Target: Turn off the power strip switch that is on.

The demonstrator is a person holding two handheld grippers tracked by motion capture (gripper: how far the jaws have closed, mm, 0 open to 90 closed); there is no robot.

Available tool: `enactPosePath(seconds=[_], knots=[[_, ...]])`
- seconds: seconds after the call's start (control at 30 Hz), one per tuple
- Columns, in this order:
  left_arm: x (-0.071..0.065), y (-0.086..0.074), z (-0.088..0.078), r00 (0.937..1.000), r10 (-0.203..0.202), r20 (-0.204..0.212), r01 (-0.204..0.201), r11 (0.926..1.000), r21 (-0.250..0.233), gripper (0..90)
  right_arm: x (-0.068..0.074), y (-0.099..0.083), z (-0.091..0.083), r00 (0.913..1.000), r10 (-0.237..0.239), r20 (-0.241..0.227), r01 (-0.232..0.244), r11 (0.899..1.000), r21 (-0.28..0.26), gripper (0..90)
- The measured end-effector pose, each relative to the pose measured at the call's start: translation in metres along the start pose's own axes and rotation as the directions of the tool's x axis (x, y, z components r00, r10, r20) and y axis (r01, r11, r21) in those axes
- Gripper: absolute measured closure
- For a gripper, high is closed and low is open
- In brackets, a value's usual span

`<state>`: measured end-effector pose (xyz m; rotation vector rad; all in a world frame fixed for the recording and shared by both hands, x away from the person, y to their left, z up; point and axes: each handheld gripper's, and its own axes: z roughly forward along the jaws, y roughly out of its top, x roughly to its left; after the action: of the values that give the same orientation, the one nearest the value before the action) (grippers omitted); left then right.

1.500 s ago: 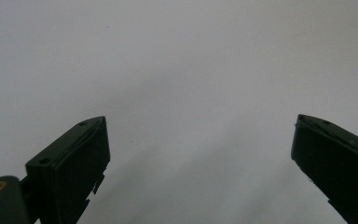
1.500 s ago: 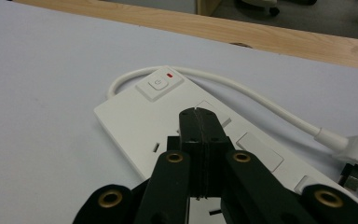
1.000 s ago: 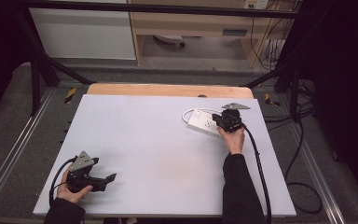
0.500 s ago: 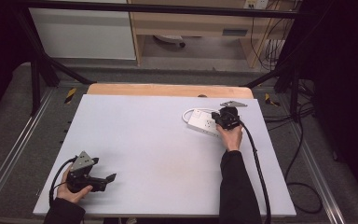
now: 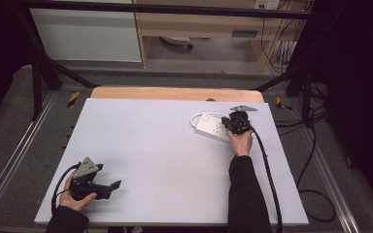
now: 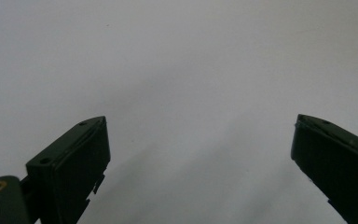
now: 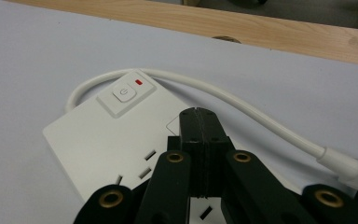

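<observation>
High view: at the lower left of the frame the left tool (image 5: 108, 187) rests on the white surface (image 5: 165, 160) with its jaws spread wide and nothing between them, while right of centre the right tool (image 5: 229, 125) has its jaws pressed together and empty, its tip on or just over the white power strip (image 5: 212, 127). In the right gripper view the closed tip sits over the strip's top, a little below and right of the power button (image 7: 125, 93), whose red light (image 7: 139, 82) glows. The likely slip, as I judge it, is the narrow tip pushing off-centre, so the light strip skids or tilts, or its looped white cord (image 7: 242, 108) drags it round.
</observation>
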<state>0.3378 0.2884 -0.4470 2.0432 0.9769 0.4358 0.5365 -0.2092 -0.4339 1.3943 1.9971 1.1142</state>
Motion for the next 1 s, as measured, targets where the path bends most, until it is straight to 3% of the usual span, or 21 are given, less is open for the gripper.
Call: enactPosePath(seconds=[0.77,1.0], knots=[[0.0000,0.0000,-0.0002,1.0000,0.001,-0.002,-0.001,1.0000,0.000,4.2,-0.0016,-0.0027,0.0046,1.0000,-0.008,0.005,0.008,1.000,0.004,90.0],[0.0000,-0.0001,-0.0001,1.0000,0.002,-0.001,-0.002,1.0000,0.000,4.2,0.0005,-0.0024,0.0050,0.9992,-0.035,0.019,0.035,0.999,0.006,90.0]])
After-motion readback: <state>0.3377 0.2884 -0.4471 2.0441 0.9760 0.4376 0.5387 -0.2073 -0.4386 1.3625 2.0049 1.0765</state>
